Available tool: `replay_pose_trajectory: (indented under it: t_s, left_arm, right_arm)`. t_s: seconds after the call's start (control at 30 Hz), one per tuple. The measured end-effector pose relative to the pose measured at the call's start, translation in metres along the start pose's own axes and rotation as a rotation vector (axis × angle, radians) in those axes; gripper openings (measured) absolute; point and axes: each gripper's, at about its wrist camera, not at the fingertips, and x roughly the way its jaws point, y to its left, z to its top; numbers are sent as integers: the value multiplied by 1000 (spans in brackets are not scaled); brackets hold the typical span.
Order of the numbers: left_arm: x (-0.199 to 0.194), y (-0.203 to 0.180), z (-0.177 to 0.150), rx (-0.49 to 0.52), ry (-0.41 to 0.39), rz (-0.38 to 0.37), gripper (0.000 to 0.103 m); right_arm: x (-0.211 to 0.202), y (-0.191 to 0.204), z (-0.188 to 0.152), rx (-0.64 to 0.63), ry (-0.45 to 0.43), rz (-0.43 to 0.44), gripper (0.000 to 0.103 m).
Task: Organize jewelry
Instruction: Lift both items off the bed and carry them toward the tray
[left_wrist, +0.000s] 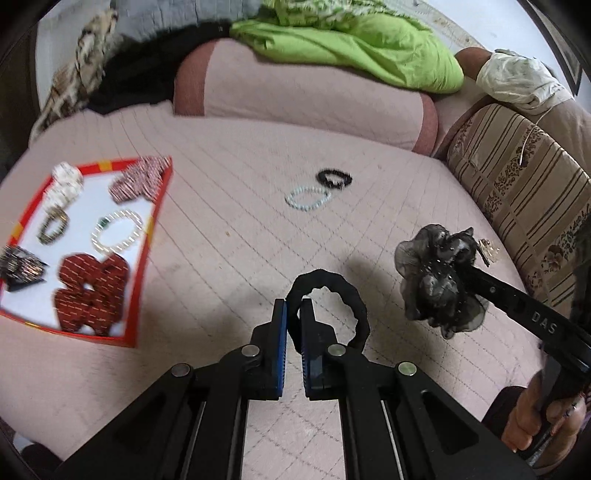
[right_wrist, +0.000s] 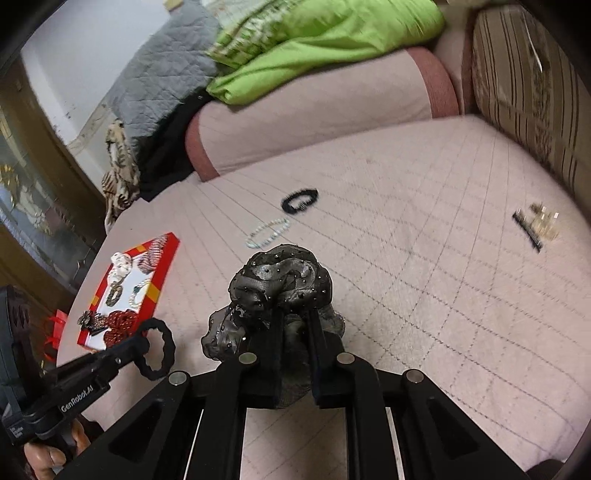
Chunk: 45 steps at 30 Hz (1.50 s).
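While each gripper grips 1 scrunchie (left_wrist: 330, 308), 2 bracelets (left_wrist: 309, 196) lie loose.

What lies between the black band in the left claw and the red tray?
Nothing: bare pink quilt runs from the black band held in the left claw to the red tray, shown in the left wrist view.

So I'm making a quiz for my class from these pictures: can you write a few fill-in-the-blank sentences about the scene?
1. The left gripper is shut on a black ____.
2. The right gripper holds a sheer, ruffled ____ scrunchie.
3. The tray has a ____ rim.
4. On the bedspread, a black bracelet lies beside a pale ____ one.

Missing words: hair tie; black; red; blue
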Motion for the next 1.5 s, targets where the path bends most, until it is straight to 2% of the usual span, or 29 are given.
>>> replay_pose_trajectory:
  t_s: [0.2,0.5,1.03,1.5]
  left_arm:
    - [-25,1,2,25,-52,66,6]
    - [-45,12,-4,4,-77,108,6]
    - [-64,31,-2,-33,-118,149,6]
    - [-62,66,-4,-91,-119,190,6]
  right_arm:
    - [-27,33,-5,-93,-47,9,13]
    - [-48,63,-16,-174,-75,16,13]
    - [-60,94,-24,-228,-86,26,13]
    - [-47,122,-26,-264,-35,66,13]
